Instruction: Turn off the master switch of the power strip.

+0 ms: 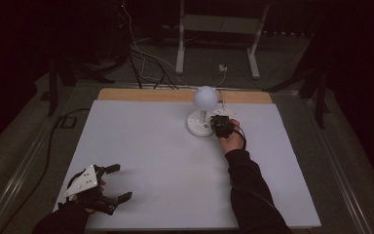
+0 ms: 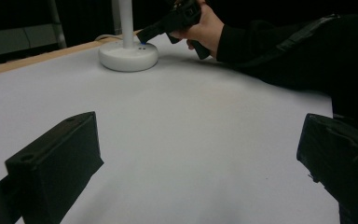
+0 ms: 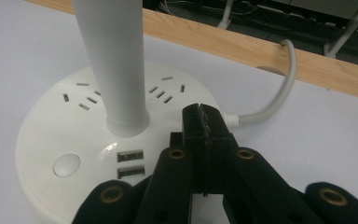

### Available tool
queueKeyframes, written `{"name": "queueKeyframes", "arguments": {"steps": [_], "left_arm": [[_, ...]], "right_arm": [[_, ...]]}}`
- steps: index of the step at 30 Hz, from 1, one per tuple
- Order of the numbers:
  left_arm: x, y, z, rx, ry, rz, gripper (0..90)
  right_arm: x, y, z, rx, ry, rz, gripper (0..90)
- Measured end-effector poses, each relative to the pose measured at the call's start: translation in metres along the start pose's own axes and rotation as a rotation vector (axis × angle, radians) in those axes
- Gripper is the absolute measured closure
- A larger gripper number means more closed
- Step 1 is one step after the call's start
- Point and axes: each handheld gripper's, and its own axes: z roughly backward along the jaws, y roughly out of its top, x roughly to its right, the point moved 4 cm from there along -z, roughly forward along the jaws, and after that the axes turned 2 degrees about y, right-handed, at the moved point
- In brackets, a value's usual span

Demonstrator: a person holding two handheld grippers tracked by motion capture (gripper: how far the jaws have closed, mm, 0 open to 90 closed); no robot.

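Note:
A white lamp stands at the back of the table, with a globe head (image 1: 205,97), a stem (image 3: 114,60) and a round base (image 1: 197,127) (image 3: 51,130) that carries sockets, two USB ports (image 3: 130,163) and a round button (image 3: 66,164). My right gripper (image 1: 214,123) (image 3: 200,114) is shut with nothing between its jaws. Its tips sit right over the base's top, beside the stem; whether they touch I cannot tell. From the left gripper view its tips (image 2: 143,36) reach the base (image 2: 128,56). My left gripper (image 1: 121,183) (image 2: 198,130) rests open at the near left corner.
A white board (image 1: 151,146) covers the table, with a wooden strip (image 1: 165,95) along its far edge. The lamp's white cable (image 3: 279,93) runs off over that strip. Beyond the table are cables on the floor and a white stand (image 1: 219,29).

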Motion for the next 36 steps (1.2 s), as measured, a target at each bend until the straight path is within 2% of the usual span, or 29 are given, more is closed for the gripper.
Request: {"name": "queueKeyframes", "arguments": {"steps": [9, 15, 17, 19, 23, 26, 29, 30, 33, 34, 35, 36], "left_arm": [[0.0, 0.0, 0.0, 0.001, -0.001, 0.0, 0.2], [0.0, 0.0, 0.0, 0.001, 0.0, -0.003, 0.2], [0.0, 0.0, 0.0, 0.0, -0.001, -0.005, 0.1], [0.0, 0.0, 0.0, 0.0, -0.001, -0.004, 0.1], [0.0, 0.0, 0.001, 0.001, -0.001, -0.004, 0.2], [0.0, 0.0, 0.001, 0.004, 0.0, 0.001, 0.1], [-0.001, 0.0, 0.001, 0.006, 0.002, 0.003, 0.2], [-0.001, 0.0, 0.001, 0.006, 0.003, 0.003, 0.1], [-0.001, 0.0, 0.001, 0.005, 0.003, 0.006, 0.2], [-0.001, 0.0, 0.001, 0.004, 0.003, 0.006, 0.2], [-0.001, 0.0, 0.0, 0.004, 0.002, 0.006, 0.2], [-0.001, 0.0, 0.0, 0.004, 0.002, 0.006, 0.2]], "right_arm": [[-0.003, 0.0, 0.0, -0.001, -0.022, 0.03, 90.0], [-0.002, -0.002, -0.001, 0.0, -0.015, 0.015, 90.0], [-0.003, -0.002, -0.001, 0.008, -0.026, 0.025, 90.0], [-0.002, -0.002, -0.001, 0.005, -0.019, 0.014, 90.0], [-0.002, -0.001, -0.001, 0.008, -0.019, 0.026, 90.0], [-0.001, 0.002, 0.001, 0.019, 0.011, 0.004, 90.0], [0.001, 0.003, 0.004, 0.033, 0.01, 0.001, 90.0], [0.005, 0.003, 0.006, 0.047, 0.022, -0.032, 90.0], [0.01, 0.006, 0.013, 0.074, 0.037, -0.061, 89.9], [0.011, 0.007, 0.015, 0.079, 0.048, -0.066, 87.5], [0.011, 0.008, 0.016, 0.084, 0.053, -0.065, 80.6], [0.011, 0.008, 0.017, 0.086, 0.065, -0.06, 80.3]]}}
